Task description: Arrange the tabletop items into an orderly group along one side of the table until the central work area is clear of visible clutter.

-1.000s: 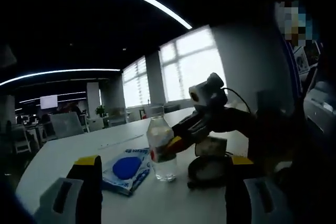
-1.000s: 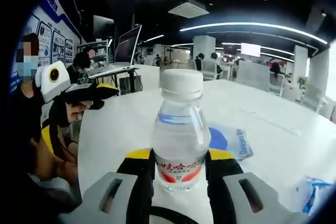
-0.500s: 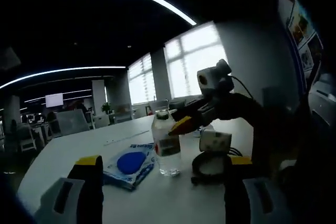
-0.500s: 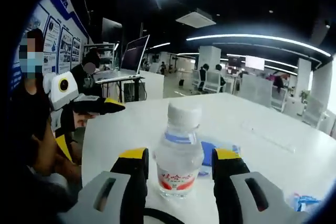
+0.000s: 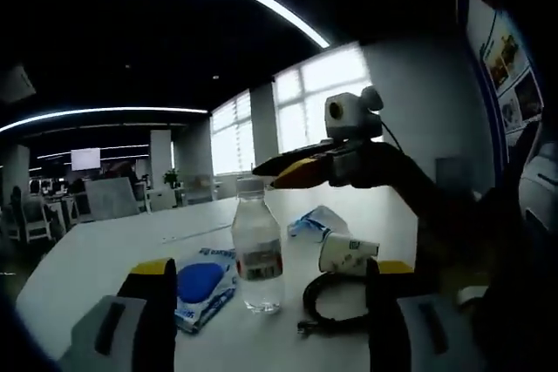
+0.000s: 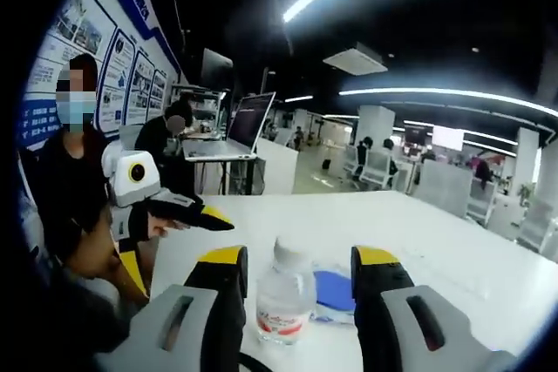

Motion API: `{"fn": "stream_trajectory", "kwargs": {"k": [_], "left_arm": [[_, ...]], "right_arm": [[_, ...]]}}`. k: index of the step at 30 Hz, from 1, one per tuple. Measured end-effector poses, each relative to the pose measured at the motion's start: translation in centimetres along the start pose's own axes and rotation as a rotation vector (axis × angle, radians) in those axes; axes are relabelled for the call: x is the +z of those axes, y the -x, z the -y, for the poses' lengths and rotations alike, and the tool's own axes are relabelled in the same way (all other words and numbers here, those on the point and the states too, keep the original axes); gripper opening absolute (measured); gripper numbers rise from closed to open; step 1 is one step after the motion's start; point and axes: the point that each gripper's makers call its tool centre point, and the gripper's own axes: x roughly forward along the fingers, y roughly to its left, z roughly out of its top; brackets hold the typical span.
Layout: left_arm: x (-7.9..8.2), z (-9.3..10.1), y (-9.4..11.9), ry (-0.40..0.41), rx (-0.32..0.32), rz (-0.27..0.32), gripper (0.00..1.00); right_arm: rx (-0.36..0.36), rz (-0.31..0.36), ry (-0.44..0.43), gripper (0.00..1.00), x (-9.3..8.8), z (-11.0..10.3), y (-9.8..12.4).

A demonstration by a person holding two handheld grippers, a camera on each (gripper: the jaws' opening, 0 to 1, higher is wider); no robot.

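On the white desk [image 5: 105, 254] a clear water bottle [image 5: 255, 254] with a white cap stands upright, free of both tools. Seen from the left gripper view, a blue-and-white packet [image 5: 202, 287] lies flat just to the bottle's left, a black coiled cable [image 5: 327, 307] lies to its right, and a paper cup [image 5: 347, 253] rests on its side close to the cable. A crumpled blue-and-white wrapper [image 5: 316, 219] sits farther back on the desk. The left hand-held gripper [image 5: 261, 324] has its yellow-tipped jaws spread wide, holding nothing, with the bottle standing ahead between them. The right hand-held gripper [image 5: 292, 172] hangs in the air above and behind the bottle; from this side I cannot tell how its jaws stand. From the right gripper view, the right hand-held gripper [image 6: 298, 276] has its jaws apart and empty, the bottle [image 6: 284, 302] lower down between them, with the blue packet [image 6: 333, 291] beyond. The left hand-held gripper [image 6: 179, 211] shows at left, held by a person [image 6: 74, 206] seated at the desk's edge.
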Motion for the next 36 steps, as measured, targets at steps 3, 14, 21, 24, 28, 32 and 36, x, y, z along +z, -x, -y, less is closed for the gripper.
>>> {"fn": "stream_trajectory", "kwargs": {"k": [3,14,21,24,28,32,36], "left_arm": [[0.8,0.2,-1.3,-0.011,0.001,0.005,0.84],[3.1,-1.1,-5.6,0.011,0.010,0.024,0.74],[3.4,-1.5,-7.6,0.019,0.017,0.023,0.72],[3.3,-1.5,-8.0,0.026,0.019,0.025,0.71],[3.3,-1.5,-8.3,0.022,0.017,0.018,0.70],[3.2,-1.6,-8.7,0.024,0.015,0.014,0.70],[2.9,-1.7,-9.3,0.023,0.012,0.004,0.69]], "right_arm": [[-0.004,0.018,-0.004,0.45,-0.1,0.1,0.4],[-0.056,0.057,-0.007,0.45,-1.4,1.4,4.5],[-0.078,0.060,-0.021,0.46,-2.5,1.9,6.6],[-0.081,0.057,-0.022,0.47,-2.8,1.9,7.0],[-0.084,0.056,-0.021,0.48,-2.9,1.9,7.2],[-0.081,0.052,-0.019,0.51,-3.1,1.6,7.4],[-0.095,0.032,-0.011,0.58,-3.6,1.5,7.6]]}}
